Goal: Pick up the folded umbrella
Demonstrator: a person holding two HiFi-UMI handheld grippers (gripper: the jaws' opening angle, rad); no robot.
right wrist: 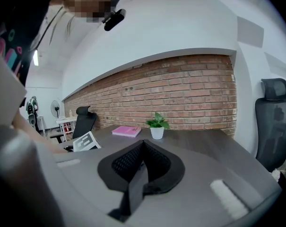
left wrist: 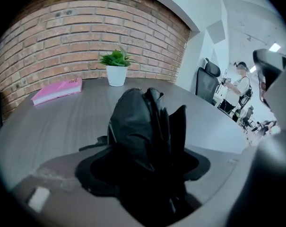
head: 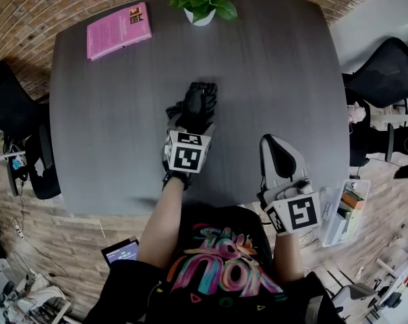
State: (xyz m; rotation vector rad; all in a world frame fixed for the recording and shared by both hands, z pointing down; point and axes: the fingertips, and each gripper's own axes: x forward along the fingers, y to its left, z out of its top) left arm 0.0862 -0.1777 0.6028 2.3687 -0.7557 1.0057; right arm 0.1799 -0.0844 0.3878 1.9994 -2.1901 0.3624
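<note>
**While your left gripper clamps the umbrella, your right one idles shut**

Where your left gripper (head: 190, 125) reaches over the middle of the dark grey table (head: 109, 127), its jaws are clenched on the black folded fabric umbrella (head: 199, 103). The left gripper view shows this plainly: crumpled black cloth (left wrist: 143, 126) fills the space between the jaws and sticks out beyond them towards the far edge. You cannot tell from either view whether the umbrella touches the tabletop or sits just above it.

Your right gripper (head: 275, 144) is near the table's close edge, beside the left one but apart from it. Its black padded jaws are pressed together with nothing between them (right wrist: 142, 148), and they point over the table towards the red brick wall (right wrist: 180, 89).

At the far side, well apart from both grippers, a flat pink book (head: 119, 30) lies near the left corner, and a small green plant in a white pot (head: 204, 2) stands near the middle of the far edge. A black mesh office chair (head: 386, 73) sits off the table's right side.
</note>
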